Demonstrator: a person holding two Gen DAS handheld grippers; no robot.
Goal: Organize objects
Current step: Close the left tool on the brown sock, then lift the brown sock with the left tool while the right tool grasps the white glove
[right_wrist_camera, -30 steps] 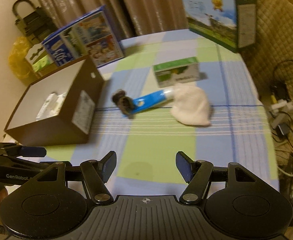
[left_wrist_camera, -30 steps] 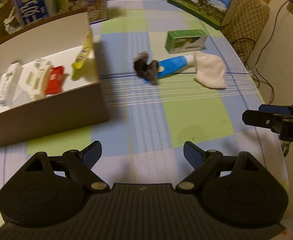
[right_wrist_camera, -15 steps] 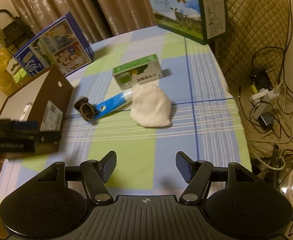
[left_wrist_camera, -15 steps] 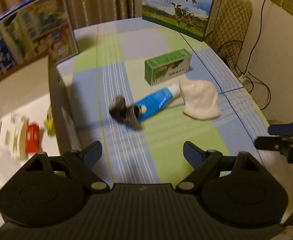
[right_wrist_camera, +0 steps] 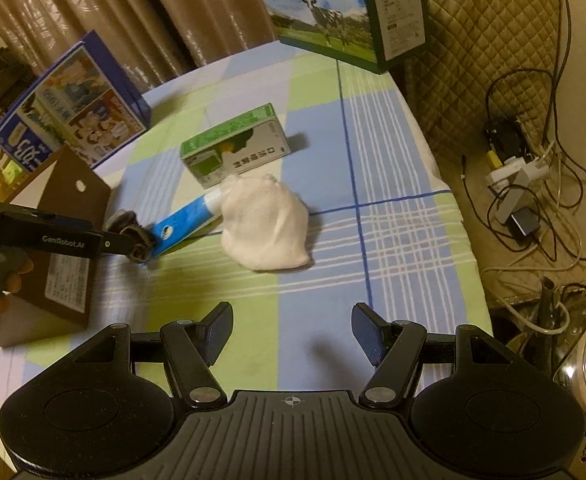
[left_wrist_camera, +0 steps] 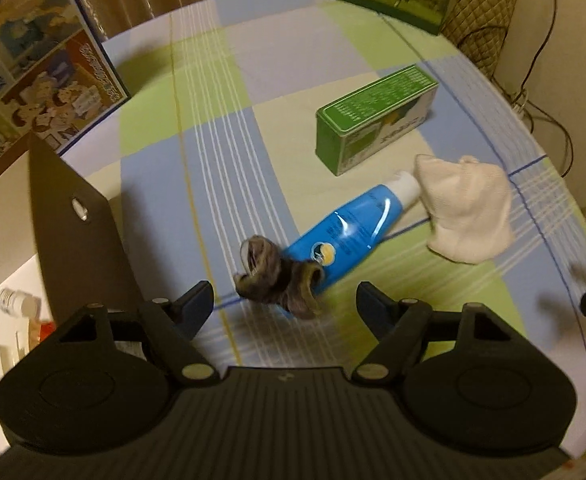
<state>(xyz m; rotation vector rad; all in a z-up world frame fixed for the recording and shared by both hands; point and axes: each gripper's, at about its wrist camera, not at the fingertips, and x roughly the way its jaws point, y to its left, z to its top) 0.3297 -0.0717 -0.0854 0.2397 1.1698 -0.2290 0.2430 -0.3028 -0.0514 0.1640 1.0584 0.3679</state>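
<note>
since half a second ago the left gripper (left_wrist_camera: 285,304) has dropped and closed in on the dark scrunchie (left_wrist_camera: 277,276), which now sits just ahead of and between its fingertips; the brown cardboard box (left_wrist_camera: 73,216) has slid to the left edge of that view. its jaws stand wide apart with nothing in them. from the right wrist view the left tool's tips appear to reach the scrunchie (right_wrist_camera: 131,236), though blur and overlap make it hard to say whether they touch it yet.

the scrunchie lies on the checked tablecloth (left_wrist_camera: 213,128), resting against the flat end of the blue tube (left_wrist_camera: 353,232), whose white cap end meets the white cloth bundle (left_wrist_camera: 465,208). a green carton (left_wrist_camera: 373,120) stands just behind them. the box already holds several small items.

the right gripper (right_wrist_camera: 291,336) hovers low over the near part of the table, jaws wide and empty, well short of the white bundle.

judging by this, the step in hand is the pick of the scrunchie for the box. next the left fingers should settle around it and close, taking care not to pinch the tube beneath its edge.
</note>
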